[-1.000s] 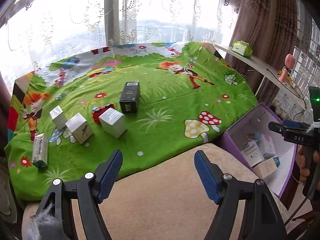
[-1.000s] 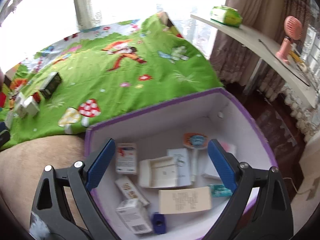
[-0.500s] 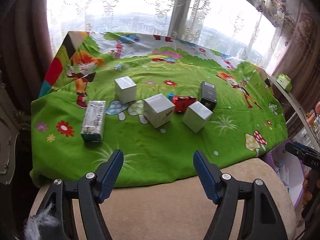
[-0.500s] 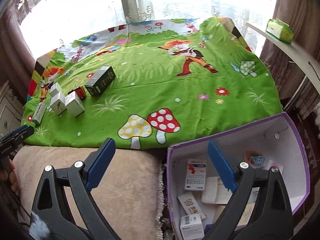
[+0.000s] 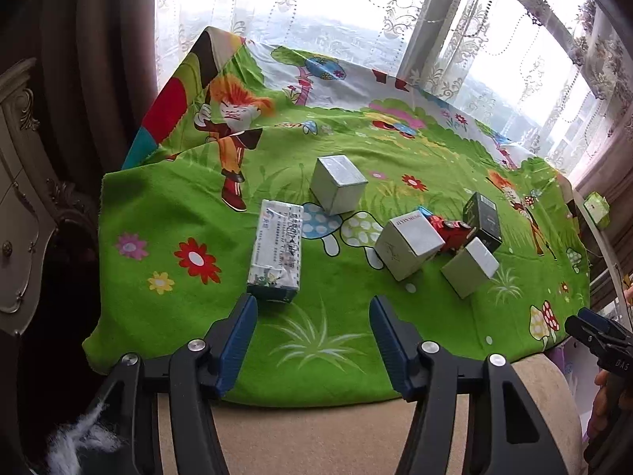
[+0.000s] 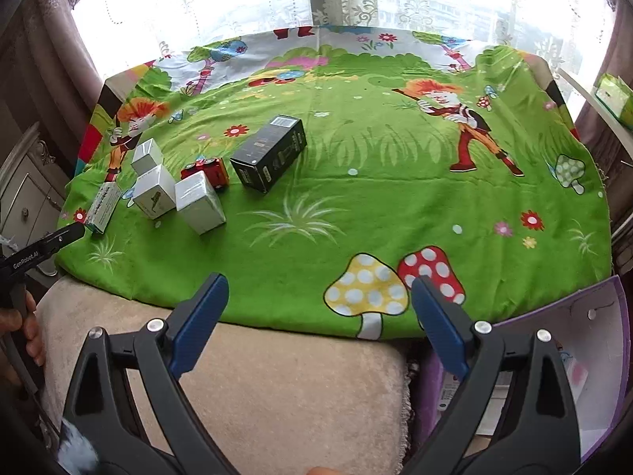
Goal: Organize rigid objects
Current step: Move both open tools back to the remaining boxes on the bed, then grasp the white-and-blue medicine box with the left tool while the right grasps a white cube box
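Observation:
On the green cartoon blanket (image 5: 166,206) lie a long printed carton (image 5: 277,249), a silver cube (image 5: 338,188), a white box (image 5: 409,245), a red toy car (image 5: 451,231), a black box (image 5: 482,215) and another silver box (image 5: 470,271). My left gripper (image 5: 312,304) hovers at the blanket's near edge, its left fingertip just short of the carton; the jaws are closing with nothing between them. My right gripper (image 6: 319,283) stands open and empty over the near edge, far from the black box (image 6: 269,152). A purple bin (image 6: 593,316) sits at its lower right.
A beige plush cushion (image 6: 277,376) borders the blanket in front. A carved cabinet (image 5: 19,198) stands on the left. Lace curtains and a window lie behind. A green packet (image 6: 615,97) rests on a shelf at the right. A hand (image 6: 23,328) holds the left gripper.
Both views swung left. The left gripper came up to the long carton and its jaws narrowed. The right gripper left the purple bin and now faces the blanket.

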The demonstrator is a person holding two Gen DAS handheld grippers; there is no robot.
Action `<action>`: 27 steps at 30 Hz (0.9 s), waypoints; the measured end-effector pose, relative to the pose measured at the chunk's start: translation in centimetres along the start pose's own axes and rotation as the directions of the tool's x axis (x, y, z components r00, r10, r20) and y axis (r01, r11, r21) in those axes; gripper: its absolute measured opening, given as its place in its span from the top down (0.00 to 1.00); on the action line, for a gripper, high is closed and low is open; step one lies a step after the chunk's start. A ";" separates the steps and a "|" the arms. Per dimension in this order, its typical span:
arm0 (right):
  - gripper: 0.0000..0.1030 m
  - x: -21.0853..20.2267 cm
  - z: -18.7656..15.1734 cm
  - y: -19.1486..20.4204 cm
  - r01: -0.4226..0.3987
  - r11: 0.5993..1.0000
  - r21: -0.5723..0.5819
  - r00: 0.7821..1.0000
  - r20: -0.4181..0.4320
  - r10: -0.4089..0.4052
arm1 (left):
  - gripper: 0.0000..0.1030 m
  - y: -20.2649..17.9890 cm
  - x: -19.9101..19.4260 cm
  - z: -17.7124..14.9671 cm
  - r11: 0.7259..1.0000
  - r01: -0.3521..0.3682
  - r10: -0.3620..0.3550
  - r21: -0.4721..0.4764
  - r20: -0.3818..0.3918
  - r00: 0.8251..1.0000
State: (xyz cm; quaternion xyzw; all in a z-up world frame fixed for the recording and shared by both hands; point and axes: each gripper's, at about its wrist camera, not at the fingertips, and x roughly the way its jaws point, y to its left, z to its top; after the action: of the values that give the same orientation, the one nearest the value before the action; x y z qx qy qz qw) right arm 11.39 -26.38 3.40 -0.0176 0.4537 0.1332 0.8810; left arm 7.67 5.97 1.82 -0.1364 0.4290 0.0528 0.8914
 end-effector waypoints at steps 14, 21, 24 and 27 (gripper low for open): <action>0.08 4.2 3.7 6.5 -0.073 0.989 -0.128 0.997 -0.001 0.074 | 0.52 1.1 3.0 2.4 0.999 -0.048 0.048 -0.010 -0.033 0.998; 0.13 6.3 4.7 8.6 -0.077 0.982 -0.172 0.997 -0.008 0.077 | 0.56 1.6 4.0 2.9 0.998 -0.059 0.058 -0.020 -0.044 0.997; 0.14 7.2 5.1 9.2 -0.076 0.980 -0.184 0.997 -0.020 0.074 | 0.59 1.7 4.4 3.0 0.998 -0.056 0.055 -0.021 -0.053 0.997; 0.17 8.0 5.3 9.6 -0.077 0.978 -0.195 0.997 -0.031 0.072 | 0.63 1.7 4.8 3.1 0.998 -0.054 0.053 -0.020 -0.062 0.997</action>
State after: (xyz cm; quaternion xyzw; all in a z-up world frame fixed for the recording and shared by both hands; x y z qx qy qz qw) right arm 17.59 -14.56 0.96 -0.0889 0.4491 0.2099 0.8639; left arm 12.60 8.34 -0.42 -0.1359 0.4593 0.0768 0.8745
